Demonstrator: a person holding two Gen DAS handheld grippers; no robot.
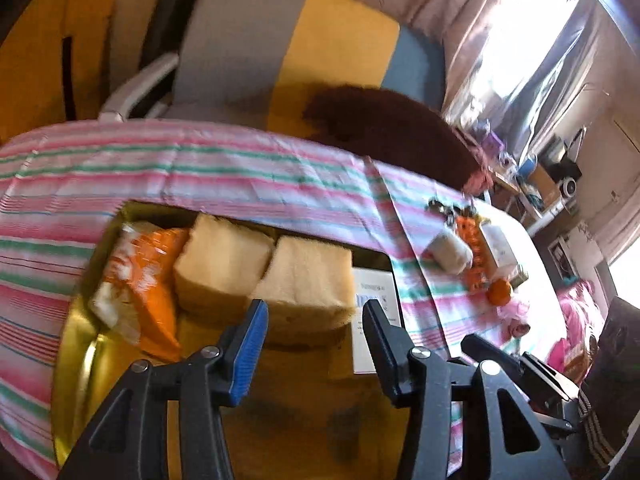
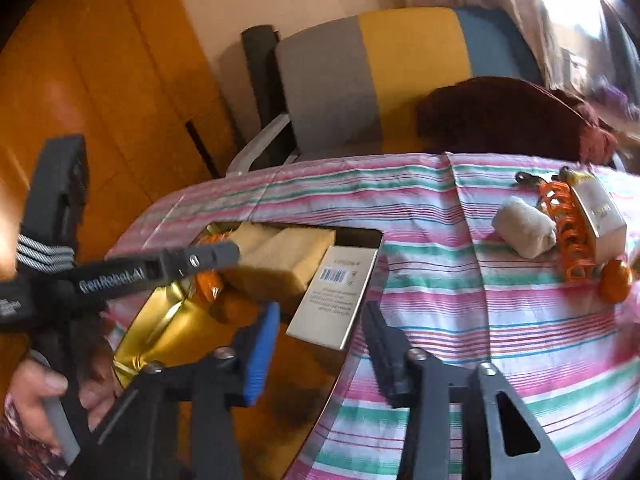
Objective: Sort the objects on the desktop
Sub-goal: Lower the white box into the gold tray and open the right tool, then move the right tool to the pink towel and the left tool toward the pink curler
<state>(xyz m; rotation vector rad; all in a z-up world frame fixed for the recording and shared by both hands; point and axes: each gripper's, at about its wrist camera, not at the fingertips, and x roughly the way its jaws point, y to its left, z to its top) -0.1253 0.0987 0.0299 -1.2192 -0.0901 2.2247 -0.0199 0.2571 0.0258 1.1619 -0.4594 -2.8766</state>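
Observation:
A gold tray lies on the striped tablecloth. It holds an orange snack bag, two beige sponge blocks and a white box with a barcode. My left gripper is open and empty just above the tray, in front of the nearer block. My right gripper is open and empty above the white box at the tray's right end. Loose objects lie at the far right: a rolled white sock, an orange hair clip, a silver box and an orange ball.
A grey, yellow and blue chair stands behind the table with a dark red fluffy cloth on it. The left gripper's body crosses the right wrist view over the tray. A cluttered shelf stands at the far right.

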